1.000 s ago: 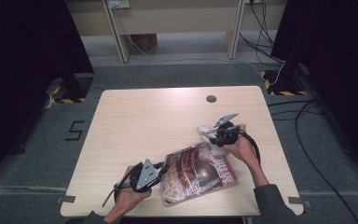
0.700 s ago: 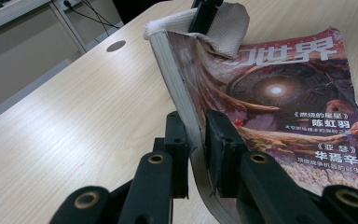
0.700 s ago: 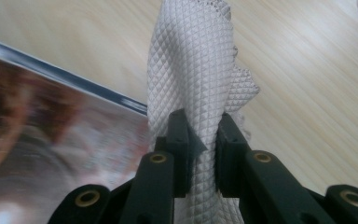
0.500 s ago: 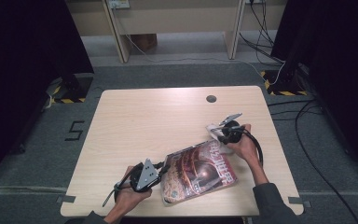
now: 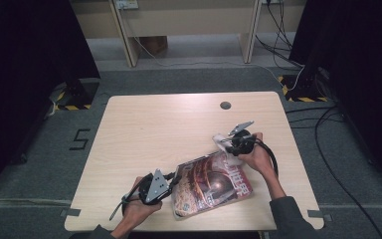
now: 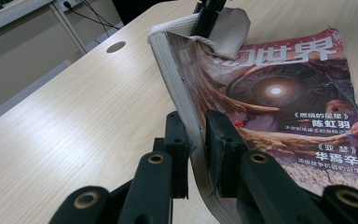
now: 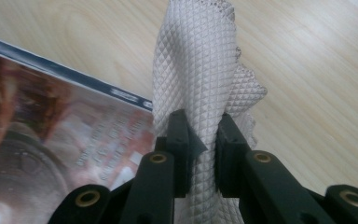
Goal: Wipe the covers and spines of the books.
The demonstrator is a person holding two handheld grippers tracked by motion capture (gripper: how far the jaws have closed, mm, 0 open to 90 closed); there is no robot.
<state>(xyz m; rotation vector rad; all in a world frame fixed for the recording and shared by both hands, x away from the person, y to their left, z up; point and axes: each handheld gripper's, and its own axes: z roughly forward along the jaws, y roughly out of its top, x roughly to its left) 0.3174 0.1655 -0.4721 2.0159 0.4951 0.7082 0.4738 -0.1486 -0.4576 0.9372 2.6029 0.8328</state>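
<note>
A magazine point(image 5: 211, 181) with a dark reddish cover lies at the table's near edge, also seen as the magazine point(image 6: 279, 98) and magazine point(image 7: 51, 140). My left gripper point(image 5: 175, 180) point(image 6: 196, 149) is shut on its spine edge, which is lifted off the table. A white textured cloth point(image 5: 227, 145) point(image 7: 200, 79) rests on the magazine's far corner, and my right gripper point(image 5: 229, 149) point(image 7: 199, 149) is shut on it. In the left gripper view the cloth point(image 6: 228, 30) drapes over that corner under the right gripper's jaws.
The light wooden table point(image 5: 179, 124) has a round cable hole point(image 5: 225, 105) near its far edge. Grey floor surrounds it, with cables point(image 5: 328, 124) at the right and a desk frame point(image 5: 189, 20) behind.
The right gripper with the cloth has shifted slightly toward the right along the magazine's far corner. The left gripper has kept still on the magazine.
</note>
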